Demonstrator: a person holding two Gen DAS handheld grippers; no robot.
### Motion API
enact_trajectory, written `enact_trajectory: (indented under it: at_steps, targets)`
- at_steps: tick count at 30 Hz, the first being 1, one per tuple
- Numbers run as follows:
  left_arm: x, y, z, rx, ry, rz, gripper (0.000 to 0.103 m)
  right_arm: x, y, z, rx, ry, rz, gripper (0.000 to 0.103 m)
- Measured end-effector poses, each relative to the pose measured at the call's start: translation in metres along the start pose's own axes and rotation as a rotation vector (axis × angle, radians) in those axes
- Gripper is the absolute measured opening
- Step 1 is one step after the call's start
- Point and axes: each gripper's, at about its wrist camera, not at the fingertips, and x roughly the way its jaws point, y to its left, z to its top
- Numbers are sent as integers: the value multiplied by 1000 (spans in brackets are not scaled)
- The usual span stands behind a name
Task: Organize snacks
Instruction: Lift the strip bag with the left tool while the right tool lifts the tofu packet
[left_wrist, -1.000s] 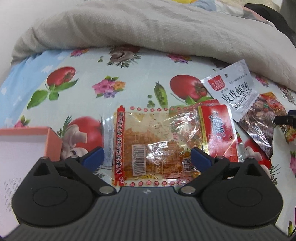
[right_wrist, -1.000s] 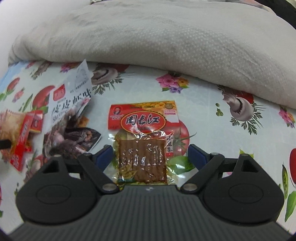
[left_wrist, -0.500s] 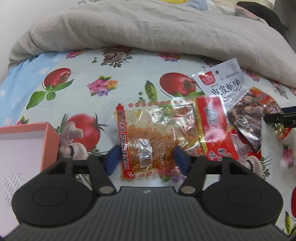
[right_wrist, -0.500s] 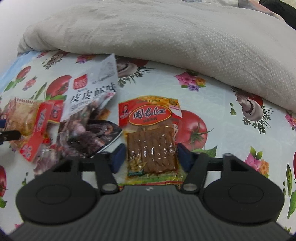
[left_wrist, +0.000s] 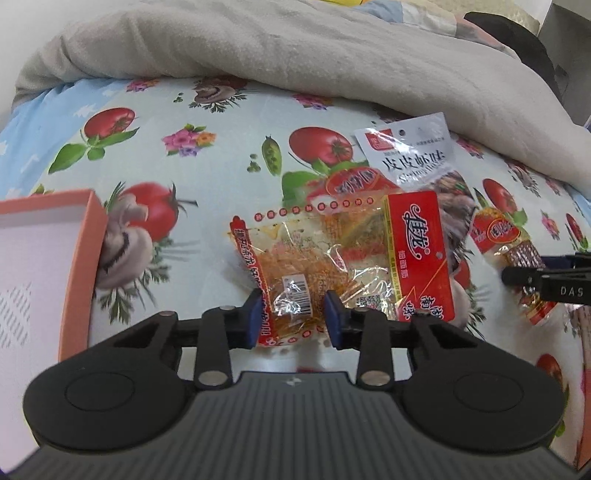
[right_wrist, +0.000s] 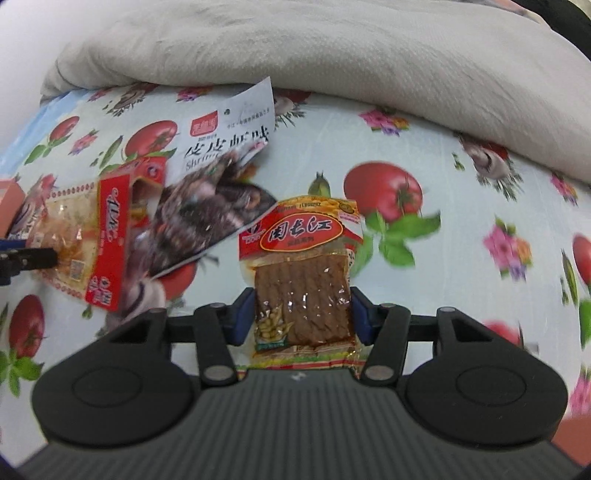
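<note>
1. The clear pack (left_wrist: 314, 258) was see-through plastic with a red dotted border, a red end panel bearing white characters, a barcode sticker and orange shreds inside; it lay crumpled on the sheet (left_wrist: 207, 206), right of the orange box (left_wrist: 79, 266).
2. The left gripper (left_wrist: 293, 314) had its blue pads pressed against the pack's near end, the plastic bunched between them; the box stood well left of it.
3. The tofu pack (right_wrist: 303, 280) carried a red and yellow header with a red oval of characters, and a clear window over brown ridged strips and pale beans; it lay right of the clear pack, just beside the shrimp bag (right_wrist: 221, 177).
4. The right gripper (right_wrist: 303, 314) was clamped on the tofu pack's lower half, a pad touching each side edge.
5. The shrimp bag, white-topped with black characters above a dark photo, lay between the two packs, its lower corner overlapping the clear pack's red panel.
6. The grey quilt (right_wrist: 332, 55) was heaped behind all three.
7. A second before, both pairs of fingers stood wide apart around flat packs; half a second before, they had narrowed; now both were pinched in, and the clear pack had buckled and its near end looked raised off the sheet.
</note>
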Motion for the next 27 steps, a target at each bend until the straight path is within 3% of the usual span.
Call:
enact_trajectory:
  at_steps: [16, 27]
  targets:
    - [-62, -19, -70, -37, 2, -58, 37, -88, 12, -74, 201, -87, 13, 56]
    - [-97, -30, -115, -57, 3, -81, 37, -127, 31, -134, 263, -115, 9, 56]
